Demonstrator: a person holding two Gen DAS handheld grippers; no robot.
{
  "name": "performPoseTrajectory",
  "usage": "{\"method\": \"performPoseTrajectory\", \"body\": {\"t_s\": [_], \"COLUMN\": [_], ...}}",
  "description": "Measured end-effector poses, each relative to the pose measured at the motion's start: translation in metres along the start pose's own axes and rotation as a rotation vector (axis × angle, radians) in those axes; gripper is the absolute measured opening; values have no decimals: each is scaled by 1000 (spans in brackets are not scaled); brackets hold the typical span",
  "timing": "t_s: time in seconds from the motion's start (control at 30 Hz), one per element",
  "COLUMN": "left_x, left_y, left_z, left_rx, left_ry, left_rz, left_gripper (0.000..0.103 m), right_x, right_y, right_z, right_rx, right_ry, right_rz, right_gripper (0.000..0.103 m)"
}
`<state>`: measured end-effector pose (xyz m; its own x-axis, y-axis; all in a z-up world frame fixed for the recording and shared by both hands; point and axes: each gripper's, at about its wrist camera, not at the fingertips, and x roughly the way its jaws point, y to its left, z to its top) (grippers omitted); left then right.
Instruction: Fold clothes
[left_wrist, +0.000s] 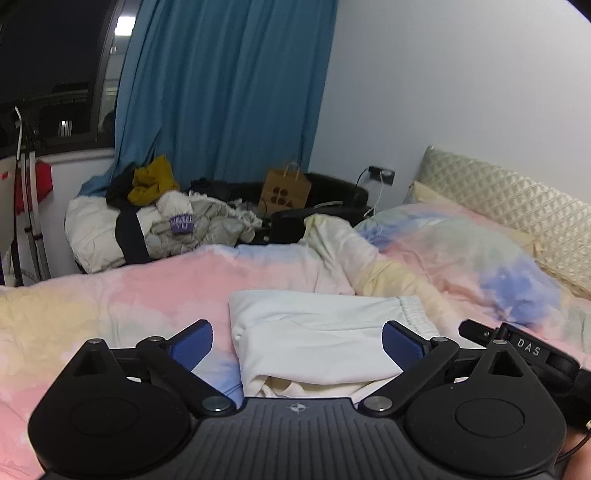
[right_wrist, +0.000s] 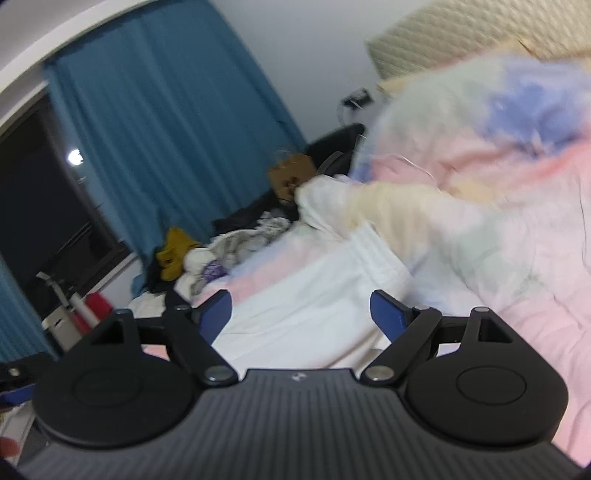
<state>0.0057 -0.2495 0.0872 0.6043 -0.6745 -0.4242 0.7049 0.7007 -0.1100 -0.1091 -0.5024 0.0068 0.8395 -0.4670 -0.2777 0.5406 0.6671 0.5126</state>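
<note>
A folded white garment (left_wrist: 314, 332) with an elastic waistband lies on the pastel bedspread (left_wrist: 110, 295), right in front of my left gripper (left_wrist: 297, 343). That gripper is open, its blue pads on either side of the garment's near edge, with nothing held. In the right wrist view, tilted and blurred, the same white garment (right_wrist: 314, 295) lies ahead of my right gripper (right_wrist: 301, 314), which is open and empty. Part of the right gripper's black body (left_wrist: 532, 350) shows at the right edge of the left wrist view.
A pile of loose clothes (left_wrist: 155, 218), white, black and mustard, sits at the bed's far side by the blue curtain (left_wrist: 221, 92). A brown paper bag (left_wrist: 286, 192), a black chair and a wall socket stand behind. A quilted headboard (left_wrist: 498, 199) and pastel pillow (left_wrist: 461, 251) lie to the right.
</note>
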Motion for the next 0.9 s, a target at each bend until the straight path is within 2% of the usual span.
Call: {"method": "performPoseTrajectory", "body": {"t_s": [0.1,0.23,0.4,0.53,0.67,0.9], "left_x": [-19,-45,-63,-73,-74,-80], "left_y": [0,1,2,3,2,5], "left_z": [-6,-15,-28,-39,-47,-58], "left_rx": [5,12,31,50,112,143], "left_ry": [-6,-14,-29,-41,-3,2], "left_rz": [13,30,63,93,109,135], "left_gripper": [101,101,101,102,103,103], "right_x": [-20,-60,-71,-76,-78,-78], "right_y": [22,50,67,74,81,87], "right_z": [3,-12,-29,-44,-60,-71], "right_rx": [-89,-210,-317,-358,-384,-406], "right_ry": [-4,-23,18,54,95,95], "right_rz": [24,30,23,12,-20,-45], "right_gripper": [85,85,85,86,87,87]}}
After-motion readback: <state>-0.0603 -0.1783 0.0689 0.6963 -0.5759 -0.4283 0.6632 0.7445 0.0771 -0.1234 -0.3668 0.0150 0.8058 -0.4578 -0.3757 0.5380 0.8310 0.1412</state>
